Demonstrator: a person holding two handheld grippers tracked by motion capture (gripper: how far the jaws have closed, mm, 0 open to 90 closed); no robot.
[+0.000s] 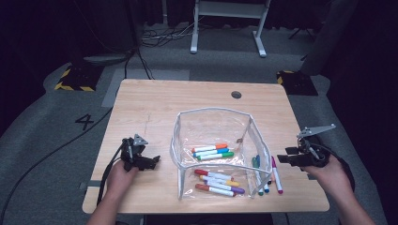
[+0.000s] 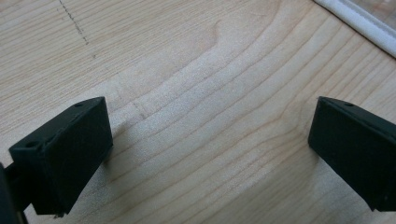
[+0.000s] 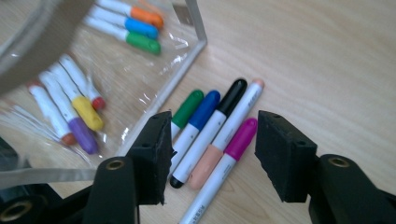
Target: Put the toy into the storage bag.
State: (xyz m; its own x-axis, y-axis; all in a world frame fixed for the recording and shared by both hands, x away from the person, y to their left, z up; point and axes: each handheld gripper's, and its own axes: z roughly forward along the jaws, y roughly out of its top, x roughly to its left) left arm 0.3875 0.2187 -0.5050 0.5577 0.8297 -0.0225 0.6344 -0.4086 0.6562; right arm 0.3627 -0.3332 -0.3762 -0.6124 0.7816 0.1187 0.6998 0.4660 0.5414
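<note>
A clear plastic pouch with white trim stands open in the middle of the wooden table. Inside it lie several markers, one group with orange, blue and green caps and another group nearer the front. Several more markers lie on the table just right of the pouch. My right gripper is open above these; the magenta marker, peach marker and black marker show between its jaws, untouched. Left of the pouch, my left gripper is open over bare wood.
The pouch's white trim crosses the top right corner of the left gripper view. A round cable hole sits near the table's far edge. Cables run over the grey floor at the left, and a white desk frame stands behind.
</note>
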